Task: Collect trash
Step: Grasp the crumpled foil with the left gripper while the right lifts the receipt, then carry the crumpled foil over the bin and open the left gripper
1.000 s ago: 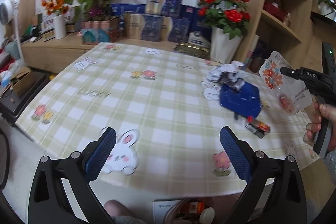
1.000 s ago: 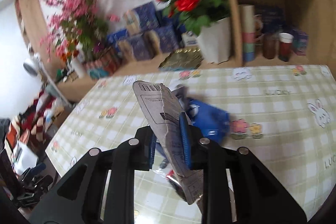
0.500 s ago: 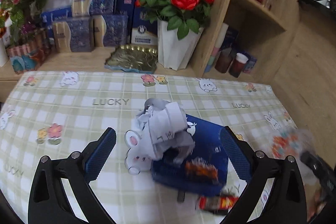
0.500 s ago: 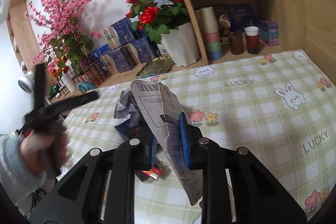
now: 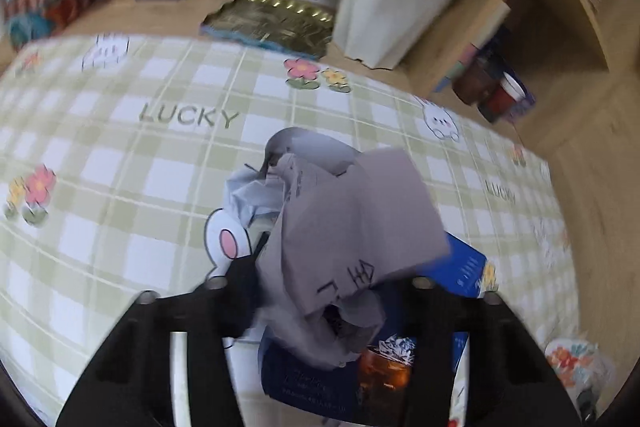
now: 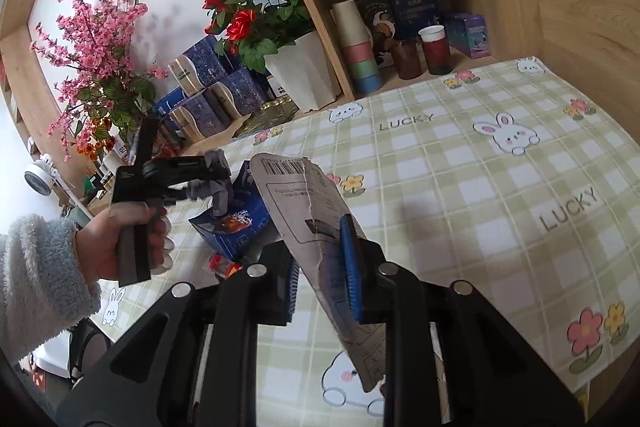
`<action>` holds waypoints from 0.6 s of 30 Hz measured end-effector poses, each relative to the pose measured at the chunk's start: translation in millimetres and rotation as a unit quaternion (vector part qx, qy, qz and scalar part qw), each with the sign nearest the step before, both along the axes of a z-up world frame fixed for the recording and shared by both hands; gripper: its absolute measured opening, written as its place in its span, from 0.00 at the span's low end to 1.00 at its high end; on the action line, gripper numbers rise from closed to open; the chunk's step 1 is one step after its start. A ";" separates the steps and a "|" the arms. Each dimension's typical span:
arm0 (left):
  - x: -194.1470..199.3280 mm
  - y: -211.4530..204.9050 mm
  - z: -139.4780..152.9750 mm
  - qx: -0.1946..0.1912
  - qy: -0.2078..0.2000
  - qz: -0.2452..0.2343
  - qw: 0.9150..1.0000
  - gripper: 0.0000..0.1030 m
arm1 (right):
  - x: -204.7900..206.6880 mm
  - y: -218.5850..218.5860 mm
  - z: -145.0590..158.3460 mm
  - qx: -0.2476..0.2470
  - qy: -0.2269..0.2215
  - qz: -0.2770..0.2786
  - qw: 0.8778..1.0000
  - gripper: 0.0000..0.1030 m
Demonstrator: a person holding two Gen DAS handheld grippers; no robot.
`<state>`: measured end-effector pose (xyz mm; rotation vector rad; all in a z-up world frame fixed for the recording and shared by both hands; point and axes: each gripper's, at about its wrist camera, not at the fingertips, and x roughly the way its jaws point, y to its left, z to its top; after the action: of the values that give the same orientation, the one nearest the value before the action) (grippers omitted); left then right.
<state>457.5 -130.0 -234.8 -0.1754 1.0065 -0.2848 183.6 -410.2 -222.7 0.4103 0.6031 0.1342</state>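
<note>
Crumpled grey paper (image 5: 340,227) now sits between the left gripper (image 5: 320,291) jaws, which have just been closing on it from fully spread; likely the start of a pickup. Lies atop a blue packet (image 5: 360,379) on the checked desk (image 5: 160,147), small red wrapper (image 6: 224,265) just beside. Right gripper (image 6: 324,279), nearer and right, clamped on torn cardboard (image 6: 312,219).
</note>
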 end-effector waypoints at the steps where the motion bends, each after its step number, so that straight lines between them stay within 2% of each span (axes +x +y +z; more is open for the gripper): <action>1: -3.3 -0.7 3.5 0.005 -0.008 -0.004 1.000 0.39 | -1.1 1.4 -0.2 0.002 0.002 -0.001 1.000 0.22; 6: -25.5 12.4 38.8 -0.011 -0.054 -0.017 0.998 0.37 | -18.3 11.2 4.0 0.021 -0.007 -0.008 1.000 0.22; 11: -69.8 31.3 79.4 -0.033 -0.094 -0.040 0.994 0.37 | -35.6 24.9 8.1 0.040 -0.008 -0.003 0.999 0.22; 16: -135.9 52.6 91.5 -0.077 -0.093 -0.057 0.991 0.37 | -55.5 38.5 12.4 0.061 -0.006 0.005 0.998 0.22; 18: -162.5 60.0 93.2 -0.077 -0.098 -0.064 0.990 0.37 | -62.9 43.8 14.4 0.064 -0.006 0.009 0.998 0.22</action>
<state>295.0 -70.0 -141.5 -0.2191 0.8017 -0.4883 120.8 -366.4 -208.3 0.5285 0.5887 0.1939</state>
